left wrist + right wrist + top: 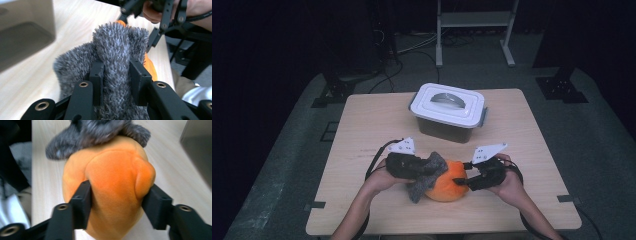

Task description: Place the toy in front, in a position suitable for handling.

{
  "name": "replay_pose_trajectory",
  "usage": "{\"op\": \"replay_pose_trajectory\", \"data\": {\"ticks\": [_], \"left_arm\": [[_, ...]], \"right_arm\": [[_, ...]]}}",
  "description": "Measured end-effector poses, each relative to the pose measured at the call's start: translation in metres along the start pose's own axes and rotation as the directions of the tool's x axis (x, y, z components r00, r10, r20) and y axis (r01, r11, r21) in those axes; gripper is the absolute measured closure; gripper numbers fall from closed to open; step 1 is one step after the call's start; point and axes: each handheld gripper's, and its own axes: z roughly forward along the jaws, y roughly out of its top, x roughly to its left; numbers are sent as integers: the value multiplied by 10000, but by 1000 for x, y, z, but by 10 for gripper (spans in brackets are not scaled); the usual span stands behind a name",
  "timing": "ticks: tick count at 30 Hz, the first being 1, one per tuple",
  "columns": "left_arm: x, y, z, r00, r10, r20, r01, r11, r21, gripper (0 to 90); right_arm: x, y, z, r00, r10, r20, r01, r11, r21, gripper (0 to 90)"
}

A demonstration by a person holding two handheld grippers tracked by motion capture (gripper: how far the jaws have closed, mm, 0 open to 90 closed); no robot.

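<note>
A round orange plush (447,187) lies on the wooden table near its front edge, with a grey fuzzy cloth (427,175) draped over its left side. My left gripper (424,170) is shut on a fold of that grey cloth (117,45), which bulges up between its jaws (116,75). From the right, my right gripper (460,181) has its two jaws on either side of the orange plush (117,170), and the pads dent its soft surface (120,197). The grey cloth (95,130) covers the plush's far side in the right gripper view.
A white lidded plastic box (448,105) with a grey handle stands at the back middle of the table (362,125). A metal frame stands on the floor behind the table. The person's hands hold both grippers close together.
</note>
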Motion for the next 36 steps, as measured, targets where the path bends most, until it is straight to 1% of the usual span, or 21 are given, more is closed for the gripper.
{"op": "replay_pose_trajectory", "data": {"ticks": [1, 4, 6, 7, 9, 10, 11, 12, 15, 17, 19, 22, 23, 25, 27, 28, 29, 31, 33, 34, 36], "left_arm": [[-1, 0, 0, 10000, 48, 85, -48, 10000, 25, 672], [-5, 2, 2, 9988, 107, 485, -109, 9999, 38, 672], [-8, 4, 5, 9963, 220, 835, -230, 9997, 110, 672], [-11, 5, 7, 9952, 281, 932, -291, 9995, 98, 672], [-13, 8, 7, 9950, 404, 913, -408, 9992, 29, 670], [-14, 9, 7, 9944, 457, 951, -449, 9989, -105, 670], [-15, 11, 6, 9938, 470, 1011, -443, 9986, -290, 670], [-17, 13, 6, 9935, 553, 998, -518, 9980, -371, 670], [-19, 16, 8, 9941, 786, 754, -770, 9968, -235, 668], [-18, 15, 6, 9953, 741, 617, -732, 9972, -165, 668], [-15, 14, 4, 9967, 742, 325, -742, 9972, -6, 668], [-9, 9, -1, 9987, 499, 98, -499, 9987, 53, 667], [-7, 7, -1, 9991, 388, 195, -388, 9992, 20, 668], [-6, 6, -1, 9988, 241, 423, -241, 9997, -9, 669], [-8, 6, 2, 9973, 327, 663, -338, 9993, 148, 670], [-9, 7, 2, 9962, 361, 794, -379, 9991, 212, 670], [-11, 8, 3, 9947, 456, 923, -481, 9985, 248, 669], [-15, 10, 5, 9903, 655, 1226, -682, 9975, 184, 669], [-18, 11, 8, 9899, 694, 1236, -711, 9974, 92, 668], [-18, 12, 8, 9900, 711, 1217, -725, 9973, 69, 668], [-17, 13, 7, 9923, 648, 1051, -628, 9978, -222, 666]], "right_arm": [[-1, 1, 0, 9995, 177, -252, -177, 9998, 1, 382], [2, 3, -1, 9978, 460, -469, -457, 9989, 58, 313], [5, 4, 0, 9972, 529, -537, -529, 9986, 26, 306], [6, 5, 0, 9974, 492, -518, -488, 9988, 86, 316], [8, 4, 2, 9990, 210, -396, -205, 9997, 132, 365], [9, 2, 3, 9991, 121, -417, -118, 9999, 72, 398], [9, 1, 3, 9987, 64, -507, -63, 10000, 22, 420], [11, 1, 3, 9983, -78, -575, 77, 10000, -28, 434], [18, 3, 4, 9964, -628, -571, 627, 9980, -28, 456], [19, 3, 2, 9958, -773, -488, 775, 9970, 24, 483], [17, 2, 0, 9945, -934, -483, 938, 9956, 63, 501], [13, 0, -5, 9945, -989, -339, 995, 9949, 141, 503], [12, 0, -7, 9946, -1016, -190, 1019, 9947, 156, 502], [10, 1, -9, 9963, -857, -14, 857, 9961, 193, 488], [9, 3, -7, 9981, -614, -22, 615, 9979, 190, 423], [9, 3, -6, 9989, -436, -157, 440, 9988, 237, 388], [10, 4, -5, 9992, -310, -236, 316, 9992, 251, 373], [12, 4, -2, 9990, -304, -329, 317, 9987, 396, 359], [13, 3, 0, 9987, -312, -407, 326, 9989, 338, 361], [14, 2, 0, 9985, -349, -414, 363, 9988, 337, 381], [15, 0, -1, 9972, -600, -447, 613, 9977, 279, 426]]}}
